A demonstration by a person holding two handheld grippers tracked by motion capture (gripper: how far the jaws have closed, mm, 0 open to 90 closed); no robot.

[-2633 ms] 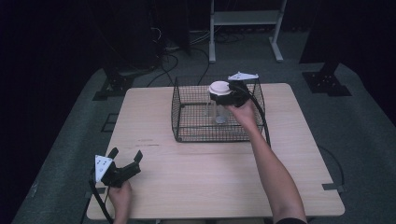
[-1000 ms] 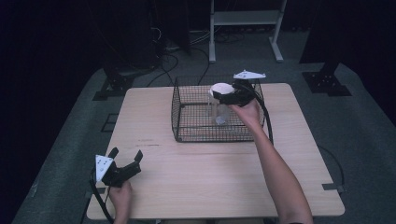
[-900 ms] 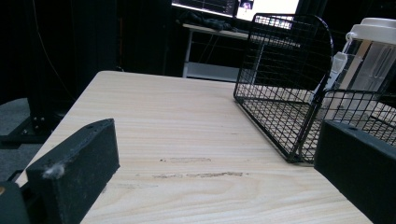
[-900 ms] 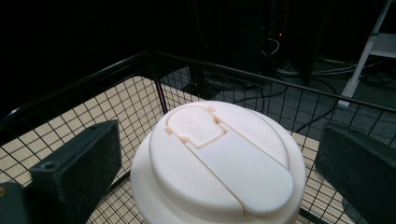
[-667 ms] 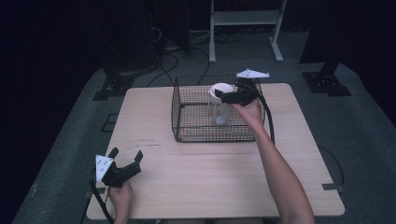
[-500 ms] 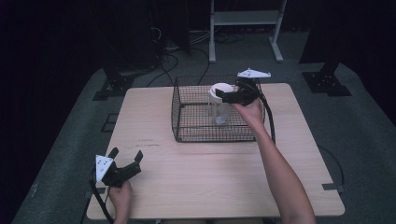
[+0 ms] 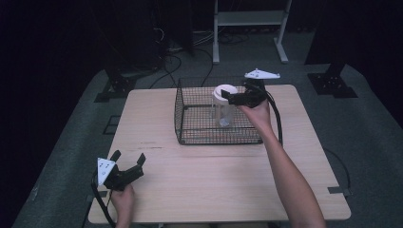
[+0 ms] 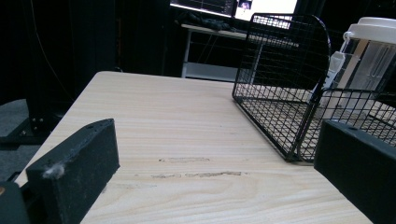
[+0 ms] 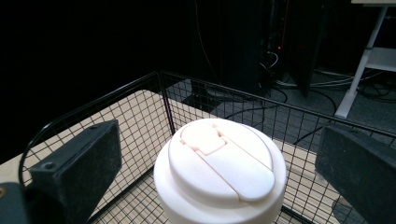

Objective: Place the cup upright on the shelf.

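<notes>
Clear plastic jar with a white lid (image 7: 223, 108) stands upright inside the black wire basket (image 7: 190, 130). Right tongs (image 7: 228, 98) spread apart around its lid, apparently not touching. Left tongs (image 7: 127, 160) apart, over the wooden counter (image 7: 214, 175).

Black grippers (image 7: 124, 174), grey plates, trailing cables

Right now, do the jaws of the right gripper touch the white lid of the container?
Apart. In the right gripper view the jaws stand wide on both sides of the white lid, with basket mesh visible in the gaps between.
</notes>
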